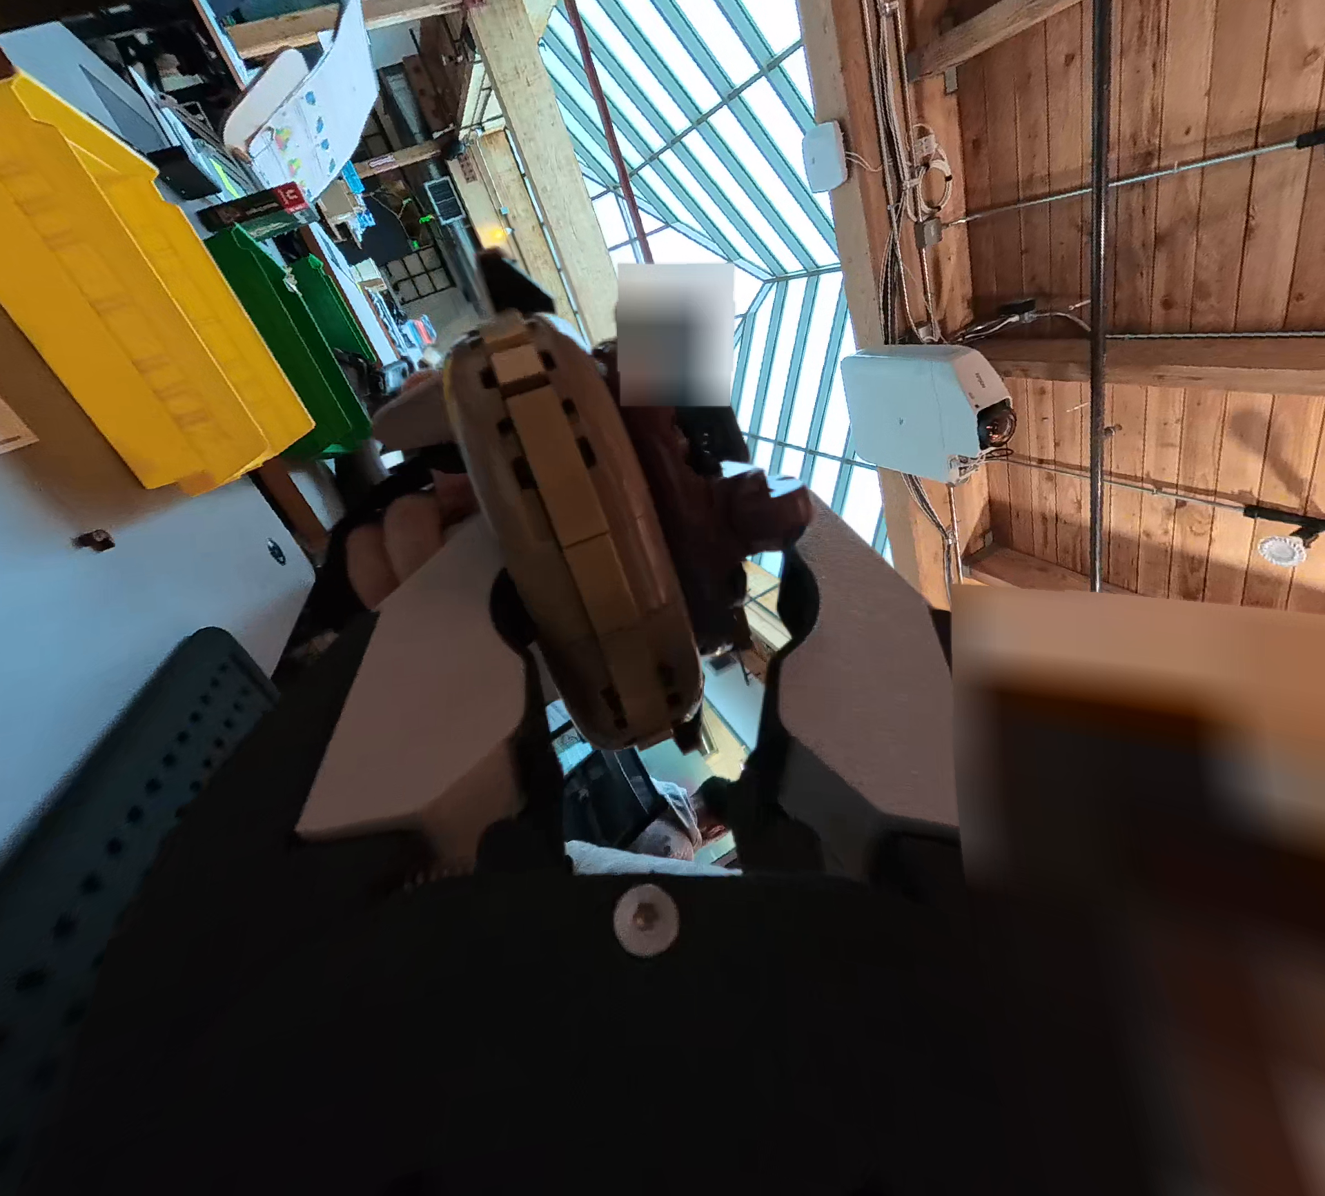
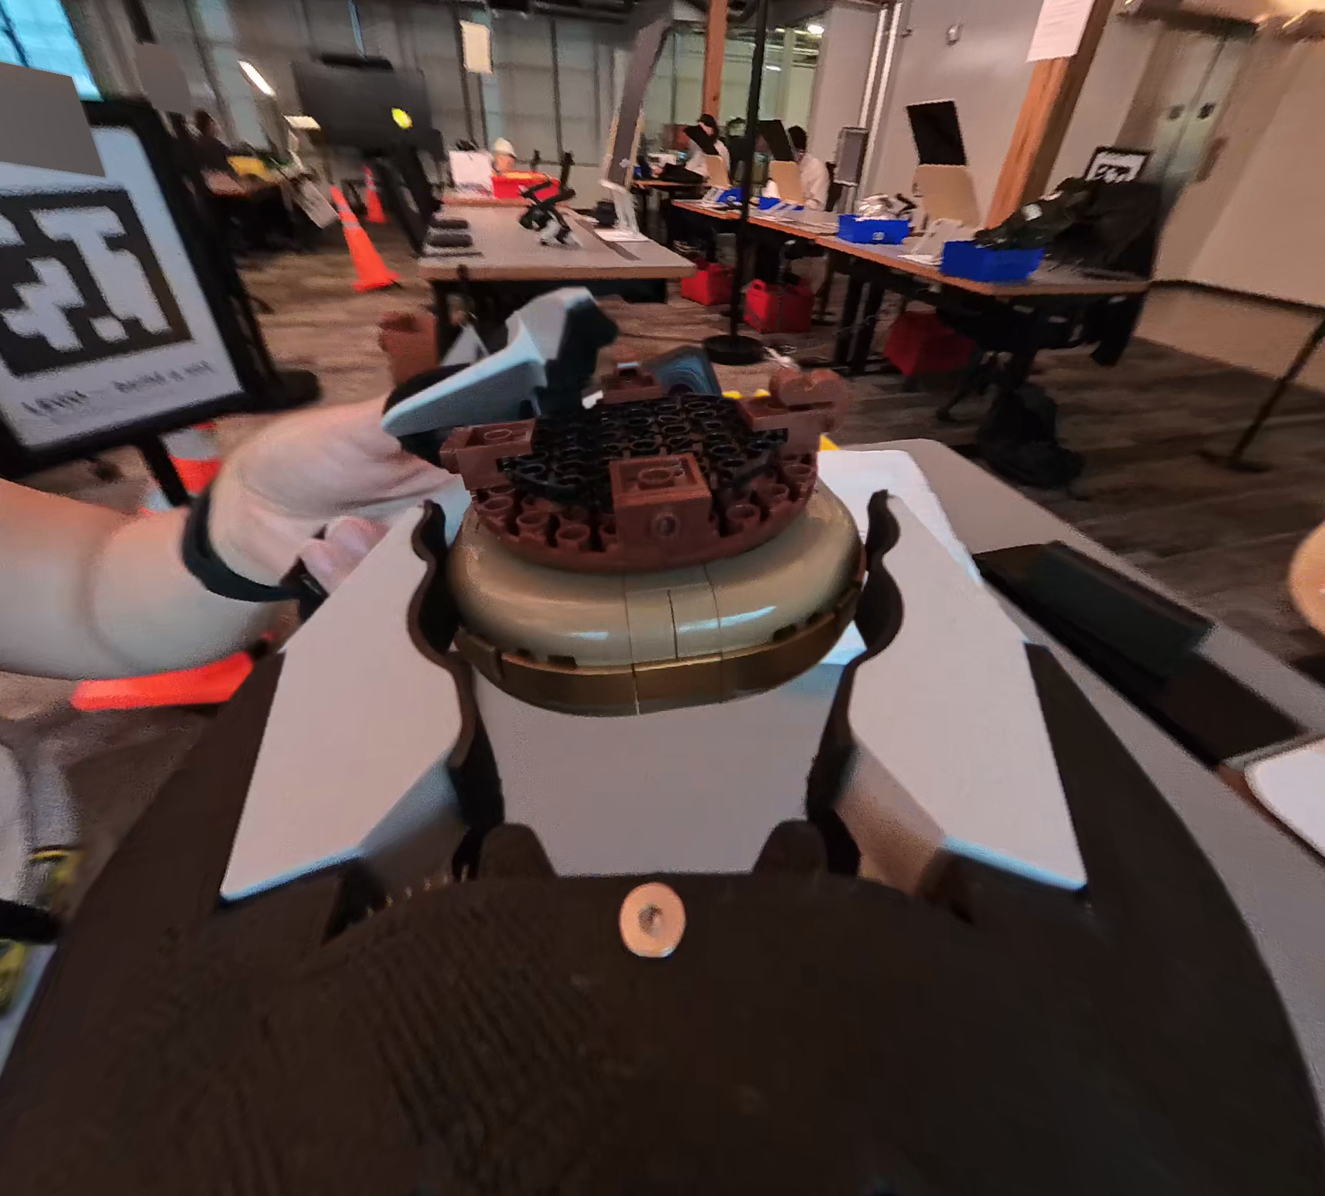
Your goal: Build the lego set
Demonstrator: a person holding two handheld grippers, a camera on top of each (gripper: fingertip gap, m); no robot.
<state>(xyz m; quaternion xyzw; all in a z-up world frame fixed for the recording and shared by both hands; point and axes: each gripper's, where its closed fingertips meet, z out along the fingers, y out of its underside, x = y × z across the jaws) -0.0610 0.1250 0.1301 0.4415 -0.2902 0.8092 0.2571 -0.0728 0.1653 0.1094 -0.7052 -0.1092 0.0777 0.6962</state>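
A round lego assembly (image 2: 652, 595) has a tan rim, a brown studded plate and a black lattice plate on top. My right gripper (image 2: 656, 516) is shut on its tan rim, one finger on each side. My left gripper (image 1: 652, 552) points up at the ceiling and sees the assembly (image 1: 573, 516) edge-on between its fingers, clamped across its thickness. In the right wrist view the left gripper (image 2: 516, 351) grips the assembly's far left edge, with a hand (image 2: 287, 502) behind it. The right gripper (image 1: 409, 416) shows partly behind the assembly in the left wrist view.
A white table (image 2: 932, 473) lies under the assembly, with a black flat object (image 2: 1090, 602) at the right. A marker sign (image 2: 93, 287) stands at the left. Yellow bins (image 1: 107, 272) and green bins (image 1: 301, 330) are close by. Orange cones (image 2: 366, 244) and other tables stand farther off. My left and right fingertips are right by each other.
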